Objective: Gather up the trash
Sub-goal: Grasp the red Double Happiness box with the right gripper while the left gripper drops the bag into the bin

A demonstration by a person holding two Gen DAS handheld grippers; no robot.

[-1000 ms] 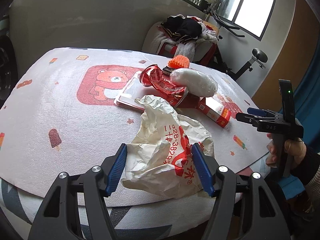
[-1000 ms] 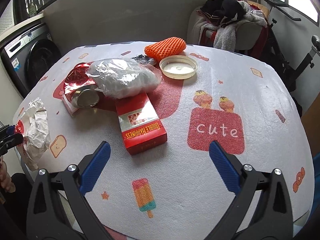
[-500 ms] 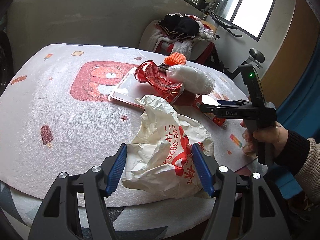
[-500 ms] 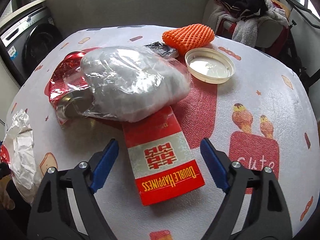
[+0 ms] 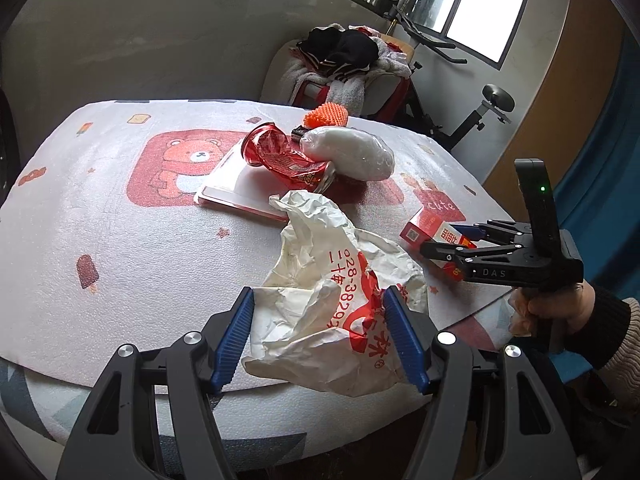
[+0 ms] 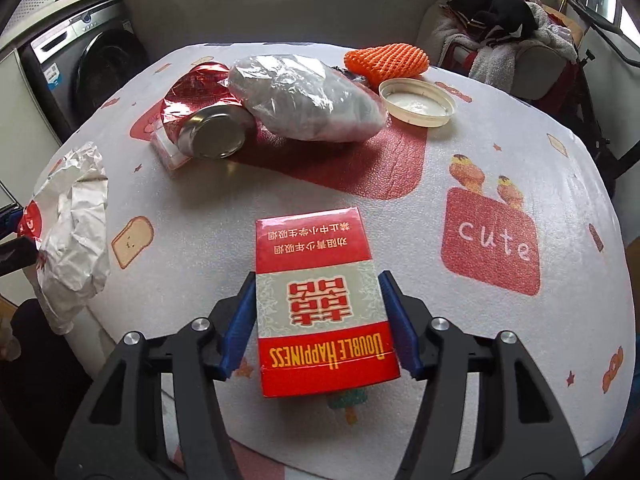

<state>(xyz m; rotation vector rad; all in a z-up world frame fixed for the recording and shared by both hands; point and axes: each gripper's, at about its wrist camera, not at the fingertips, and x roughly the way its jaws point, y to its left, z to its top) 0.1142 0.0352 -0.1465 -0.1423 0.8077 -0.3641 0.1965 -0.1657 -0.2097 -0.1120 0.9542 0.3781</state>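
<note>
A crumpled white paper bag (image 5: 320,280) with red print hangs over the table's near edge. My left gripper (image 5: 320,336) is shut on it, a blue pad at each side. The same paper bag (image 6: 72,220) shows at the left in the right wrist view. A red cigarette box (image 6: 316,280) lies flat on the table. My right gripper (image 6: 318,320) straddles its near half; the jaws are closing and the pads meet its long sides. In the left wrist view a hand (image 5: 560,312) holds the right gripper (image 5: 446,240) around the cigarette box (image 5: 424,222).
Further back lie a crushed red can (image 6: 204,120), a clear plastic bag (image 6: 308,100), an orange foam net (image 6: 388,60) and a cream lid (image 6: 416,102). A flat white tray (image 5: 236,188) sits under the can. A clothes-piled chair (image 5: 344,60) and a washing machine (image 6: 88,72) flank the table.
My right gripper has moved forward and down over the cigarette box and narrowed its jaws around it. The left gripper still holds the paper bag and has barely shifted.
</note>
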